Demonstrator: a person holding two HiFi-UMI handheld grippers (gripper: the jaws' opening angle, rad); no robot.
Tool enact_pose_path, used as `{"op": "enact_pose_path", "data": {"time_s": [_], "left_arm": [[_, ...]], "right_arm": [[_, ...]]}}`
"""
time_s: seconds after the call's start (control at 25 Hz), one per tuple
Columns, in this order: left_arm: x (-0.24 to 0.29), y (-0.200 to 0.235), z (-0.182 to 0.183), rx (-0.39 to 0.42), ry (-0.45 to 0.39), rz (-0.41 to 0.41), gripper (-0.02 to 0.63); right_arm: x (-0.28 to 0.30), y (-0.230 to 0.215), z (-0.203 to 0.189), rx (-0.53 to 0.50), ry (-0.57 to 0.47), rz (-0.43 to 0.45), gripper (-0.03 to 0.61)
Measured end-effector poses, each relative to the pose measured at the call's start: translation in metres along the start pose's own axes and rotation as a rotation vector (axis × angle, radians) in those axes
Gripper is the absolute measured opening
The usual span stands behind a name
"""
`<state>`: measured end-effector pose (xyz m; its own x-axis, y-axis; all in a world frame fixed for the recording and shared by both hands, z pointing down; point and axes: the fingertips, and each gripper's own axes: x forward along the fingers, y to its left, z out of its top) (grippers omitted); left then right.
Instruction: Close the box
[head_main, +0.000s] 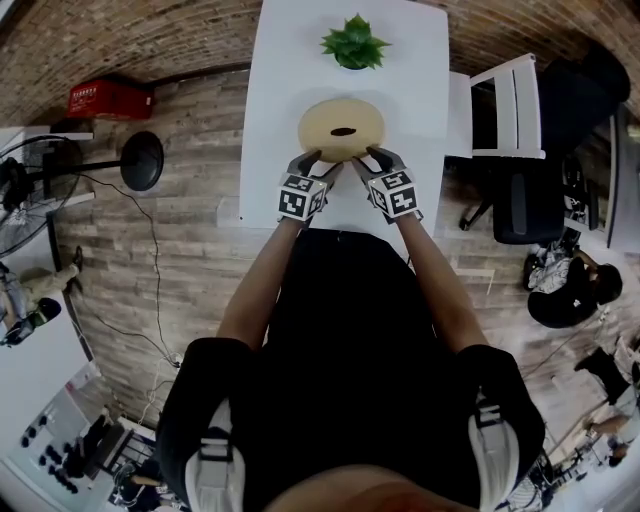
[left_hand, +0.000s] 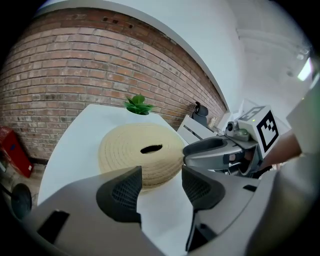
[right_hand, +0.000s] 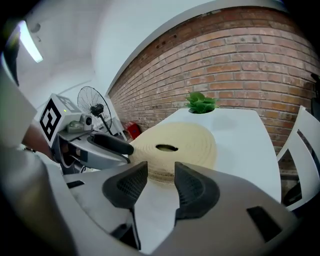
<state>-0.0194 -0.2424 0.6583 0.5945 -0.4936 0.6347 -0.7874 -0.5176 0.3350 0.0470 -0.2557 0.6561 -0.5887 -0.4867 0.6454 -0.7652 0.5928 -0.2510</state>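
On white table (head_main: 290, 60), round woven box (head_main: 341, 130) with a slot on top. At its near edge, left claw (head_main: 311, 163) and right claw (head_main: 373, 158), both spread apart, holding nothing.

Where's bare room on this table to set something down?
Bare table flanks the woven box on both sides; a small gap separates box and plant. Crowded at the near edge: left hand-held gripper and right hand-held gripper.

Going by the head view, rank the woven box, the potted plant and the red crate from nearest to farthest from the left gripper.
1. Woven box: on the table, right ahead of the left gripper.
2. Potted plant: at the table's far end.
3. Red crate: on the floor, far off to the left.
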Motion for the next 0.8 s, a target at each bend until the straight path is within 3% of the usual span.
{"op": "enact_pose_path", "data": {"time_s": [0.52, 0.6, 0.72, 0.8], "left_arm": [[-0.012, -0.006, 0.000, 0.006, -0.023, 0.004, 0.258], [-0.018, -0.008, 0.004, 0.006, -0.043, 0.001, 0.256], [-0.027, -0.014, 0.007, 0.001, -0.068, -0.002, 0.191], [-0.033, -0.016, 0.004, 0.003, -0.071, 0.007, 0.151]], "right_arm": [[-0.015, 0.003, 0.006, -0.001, -0.049, 0.008, 0.158], [-0.022, 0.005, 0.010, -0.009, -0.073, 0.006, 0.136], [-0.044, 0.008, 0.023, -0.073, -0.140, -0.020, -0.003], [-0.059, 0.014, 0.029, -0.111, -0.179, -0.018, -0.005]]}}
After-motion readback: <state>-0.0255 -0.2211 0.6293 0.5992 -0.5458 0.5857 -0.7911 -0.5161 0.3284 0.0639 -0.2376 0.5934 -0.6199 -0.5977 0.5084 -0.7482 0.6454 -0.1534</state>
